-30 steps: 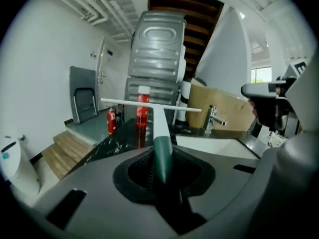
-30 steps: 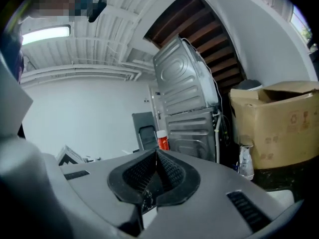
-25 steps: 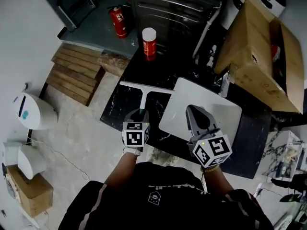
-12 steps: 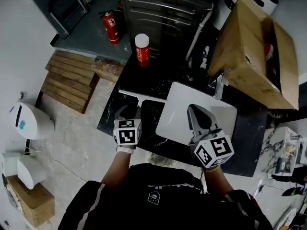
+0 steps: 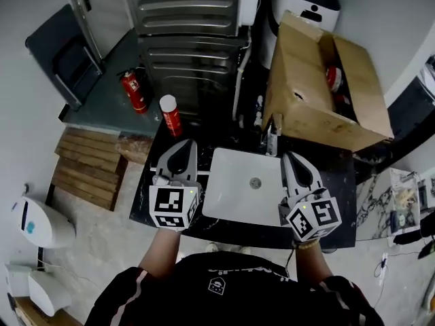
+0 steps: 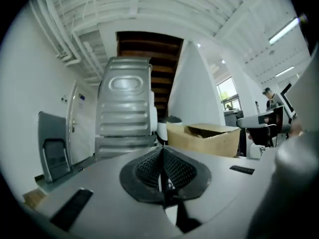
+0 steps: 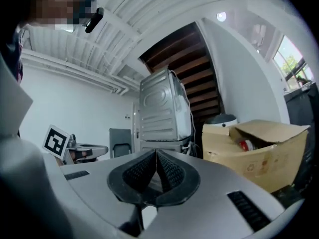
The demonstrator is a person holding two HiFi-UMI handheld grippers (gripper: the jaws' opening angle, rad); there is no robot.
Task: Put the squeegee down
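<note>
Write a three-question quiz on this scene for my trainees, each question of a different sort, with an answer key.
1. True or false: the left gripper is shut on the squeegee.
2. In the head view, what lies between the left gripper and the right gripper?
A. a white basin
B. a cardboard box
C. a fire extinguisher
3. What colour is the cap on the red can?

Key: 1 false, its jaws are together with nothing between them; 2 A; 3 white.
</note>
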